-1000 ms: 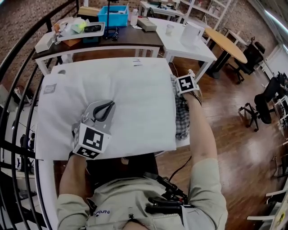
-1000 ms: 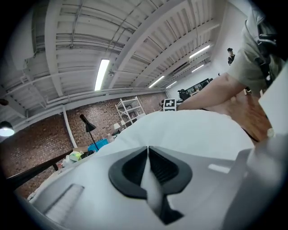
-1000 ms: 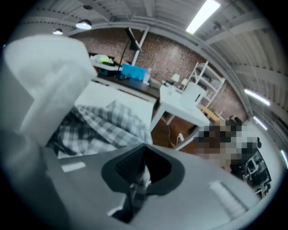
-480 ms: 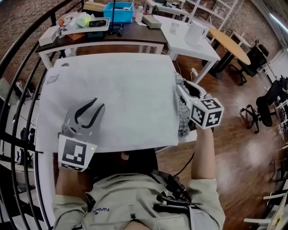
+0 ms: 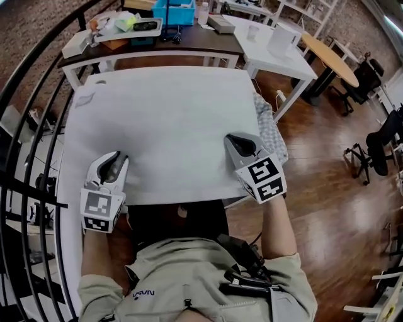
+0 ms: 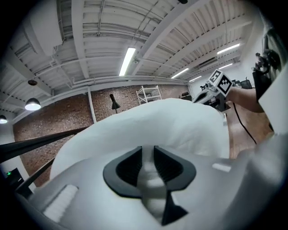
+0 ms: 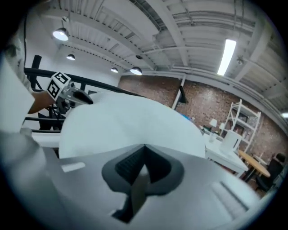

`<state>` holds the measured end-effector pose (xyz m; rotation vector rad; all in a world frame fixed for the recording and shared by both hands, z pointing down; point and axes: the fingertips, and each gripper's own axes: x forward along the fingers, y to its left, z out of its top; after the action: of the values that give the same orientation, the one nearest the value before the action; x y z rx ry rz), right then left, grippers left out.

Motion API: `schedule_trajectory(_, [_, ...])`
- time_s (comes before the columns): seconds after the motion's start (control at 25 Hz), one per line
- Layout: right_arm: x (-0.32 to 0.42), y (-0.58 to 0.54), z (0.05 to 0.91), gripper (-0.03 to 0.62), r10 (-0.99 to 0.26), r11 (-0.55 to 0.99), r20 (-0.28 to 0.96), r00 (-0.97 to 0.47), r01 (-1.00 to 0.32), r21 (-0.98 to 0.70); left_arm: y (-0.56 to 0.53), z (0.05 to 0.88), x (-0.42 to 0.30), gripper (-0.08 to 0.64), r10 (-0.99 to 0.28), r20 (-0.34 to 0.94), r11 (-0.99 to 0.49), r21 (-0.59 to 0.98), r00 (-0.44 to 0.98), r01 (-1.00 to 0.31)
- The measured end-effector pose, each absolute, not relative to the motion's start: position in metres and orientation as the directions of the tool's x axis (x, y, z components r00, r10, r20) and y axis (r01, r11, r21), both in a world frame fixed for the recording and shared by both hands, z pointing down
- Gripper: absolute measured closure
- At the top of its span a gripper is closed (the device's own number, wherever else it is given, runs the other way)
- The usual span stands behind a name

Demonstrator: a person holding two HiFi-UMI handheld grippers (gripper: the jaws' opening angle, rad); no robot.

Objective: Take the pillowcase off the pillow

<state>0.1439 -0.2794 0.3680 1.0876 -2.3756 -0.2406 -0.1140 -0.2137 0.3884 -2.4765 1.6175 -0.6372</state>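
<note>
There is one big white pillow [image 5: 164, 126]. It lies on one white worktop [image 5: 65, 239]. There are two grippers: the left gripper [image 5: 115, 165] at the pillow's 8 o'clock and the right gripper [image 5: 241, 146] at its 4 o'clock. One checked cloth [image 5: 272, 129] is at 3 o'clock. One blue box [image 5: 182, 9] is at 12 o'clock.

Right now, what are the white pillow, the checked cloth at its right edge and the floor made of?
White pillow: matte, soft fabric; it dents and creases faintly, no sheen. Checked cloth: thin woven textile, perhaps cotton; it lies crumpled. Floor: glossy brown wood planks or wood-look laminate; plank lines and glare show.
</note>
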Motion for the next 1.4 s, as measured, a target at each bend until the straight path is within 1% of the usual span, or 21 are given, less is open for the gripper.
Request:
schedule_trajectory(0.16, [0.143, -0.341, 0.377, 0.588, -0.831, 0.556, 0.346, -0.436, -0.683, 0.474, -0.261, 0.401, -0.104, 0.469, -0.901, 0.274, -0.416, -0.32, 0.337, -0.851])
schedule_trajectory(0.28, [0.139, -0.369, 0.38, 0.589, -0.85, 0.525, 0.337, -0.404, -0.688, 0.501, -0.285, 0.406, -0.103, 0.471, -0.903, 0.276, -0.408, -0.314, 0.329, -0.857])
schedule_trajectory(0.48, [0.14, -0.366, 0.374, 0.589, -0.861, 0.509, 0.3, -0.412, -0.727, 0.461, -0.285, 0.408, -0.104, 0.475, -0.905, 0.266, -0.407, -0.308, 0.333, -0.86])
schedule_trajectory(0.64, [0.146, -0.347, 0.356, 0.588, -0.89, 0.456, 0.221, -0.399, -0.791, 0.407, -0.271, 0.396, -0.106, 0.485, -0.92, 0.231, -0.379, -0.325, 0.316, -0.867])
schedule_trajectory(0.72, [0.148, -0.333, 0.345, 0.588, -0.898, 0.44, 0.177, -0.403, -0.824, 0.356, -0.258, 0.383, -0.108, 0.491, -0.936, 0.188, -0.344, -0.316, 0.297, -0.884])
schedule_trajectory(0.88, [0.139, -0.305, 0.325, 0.589, -0.904, 0.424, 0.076, -0.421, -0.857, 0.292, -0.233, 0.354, -0.11, 0.512, -0.962, 0.071, -0.274, -0.254, 0.265, -0.928])
schedule_trajectory(1.12, [0.121, -0.272, 0.323, 0.589, -0.909, 0.411, 0.021, -0.417, -0.886, 0.214, -0.204, 0.329, -0.098, 0.541, -0.979, -0.056, -0.186, -0.123, 0.194, -0.975])
schedule_trajectory(1.28, [0.112, -0.235, 0.321, 0.589, -0.899, 0.427, -0.016, -0.437, -0.887, 0.177, -0.184, 0.321, -0.087, 0.554, -0.981, -0.092, -0.17, -0.006, 0.17, -0.985])
schedule_trajectory(1.4, [0.115, -0.205, 0.323, 0.589, -0.893, 0.438, -0.033, -0.449, -0.882, 0.175, -0.163, 0.325, -0.08, 0.554, -0.982, -0.091, -0.164, 0.009, 0.163, -0.986])
